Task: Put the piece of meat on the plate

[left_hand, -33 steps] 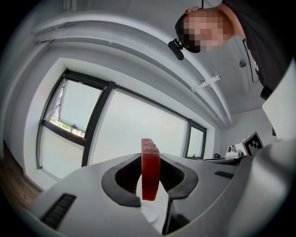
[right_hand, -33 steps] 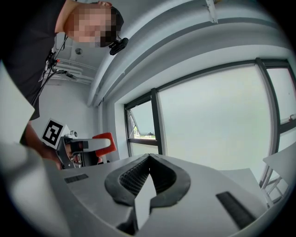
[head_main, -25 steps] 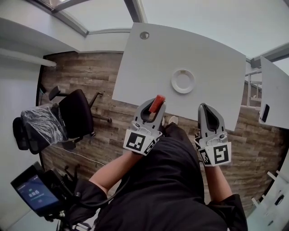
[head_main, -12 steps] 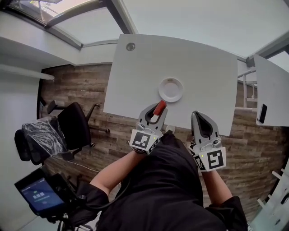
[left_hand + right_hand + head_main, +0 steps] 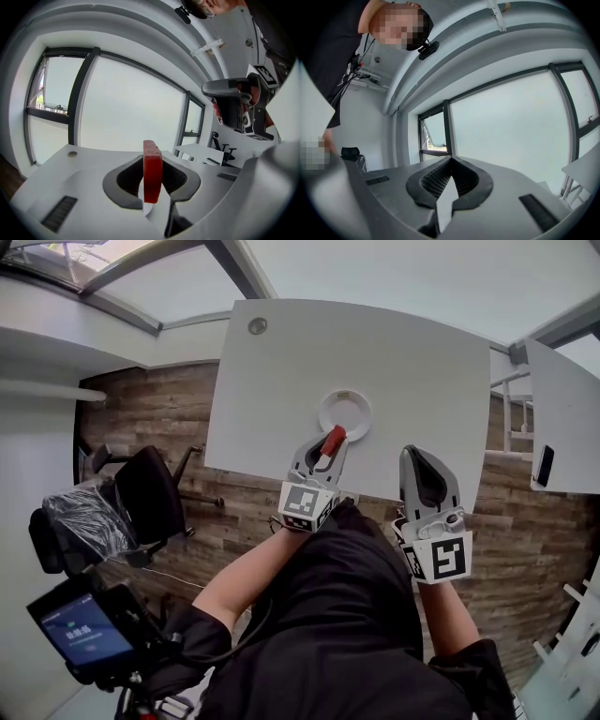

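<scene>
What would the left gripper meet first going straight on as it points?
Probably the white plate just ahead of its gripped piece of meat, though height over the table is unclear.

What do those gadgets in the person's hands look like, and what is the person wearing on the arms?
The left gripper and right gripper match. Each has a light grey shell and two curved jaws lined with dark ribbed pads. At the back is a white cube with black square markers. The person wears a black top, and the forearms are uncovered.

Meat now at plate rim
</scene>
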Demonstrator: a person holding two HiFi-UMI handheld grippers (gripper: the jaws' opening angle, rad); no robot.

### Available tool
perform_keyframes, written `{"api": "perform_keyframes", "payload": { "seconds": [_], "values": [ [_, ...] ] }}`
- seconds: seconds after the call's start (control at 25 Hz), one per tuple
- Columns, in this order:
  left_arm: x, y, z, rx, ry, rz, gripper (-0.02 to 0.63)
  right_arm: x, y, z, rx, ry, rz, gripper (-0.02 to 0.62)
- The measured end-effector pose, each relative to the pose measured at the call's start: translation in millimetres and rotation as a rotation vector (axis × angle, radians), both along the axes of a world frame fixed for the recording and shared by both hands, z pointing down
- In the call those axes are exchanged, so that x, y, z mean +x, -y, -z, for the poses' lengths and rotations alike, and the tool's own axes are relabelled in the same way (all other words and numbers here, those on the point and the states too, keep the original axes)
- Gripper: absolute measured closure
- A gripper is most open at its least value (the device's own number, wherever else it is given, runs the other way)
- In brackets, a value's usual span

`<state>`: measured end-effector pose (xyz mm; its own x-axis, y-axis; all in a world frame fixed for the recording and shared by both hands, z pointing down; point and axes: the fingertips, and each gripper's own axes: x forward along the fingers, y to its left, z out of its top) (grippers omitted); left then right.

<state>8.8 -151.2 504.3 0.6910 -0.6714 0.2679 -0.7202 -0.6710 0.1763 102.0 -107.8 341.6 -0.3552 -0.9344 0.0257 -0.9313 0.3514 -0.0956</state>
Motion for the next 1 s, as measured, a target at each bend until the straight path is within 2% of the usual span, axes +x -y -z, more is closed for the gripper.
{"api": "perform_keyframes", "payload": {
  "seconds": [0.28, 0.48, 0.64, 0.72, 1.0],
  "values": [
    [9.4, 19.2, -22.2, -0.007, 0.020, -0.001, 0.515, 8.7, 22.4, -16.0, -0.009, -0.023, -0.019, 0.589],
    [9.3, 27.9, -59.8, -0.075, 0.080, -0.016, 0.515, 4.2, 34.3, -33.3, -0.043, -0.026, 0.004, 0.589],
    [13.9, 33.0, -73.2, -0.090, 0.091, -0.036, 0.515, -2.3, 37.6, -26.1, -0.013, 0.025, 0.034, 0.589],
    [14.6, 33.7, -79.0, -0.093, 0.101, -0.046, 0.515, -6.5, 38.6, -21.0, 0.005, 0.017, 0.029, 0.589],
    [19.2, 37.0, -103.6, -0.165, 0.110, -0.053, 0.515, -7.1, 44.4, -30.4, -0.033, 0.007, 0.012, 0.590]
  ]
}}
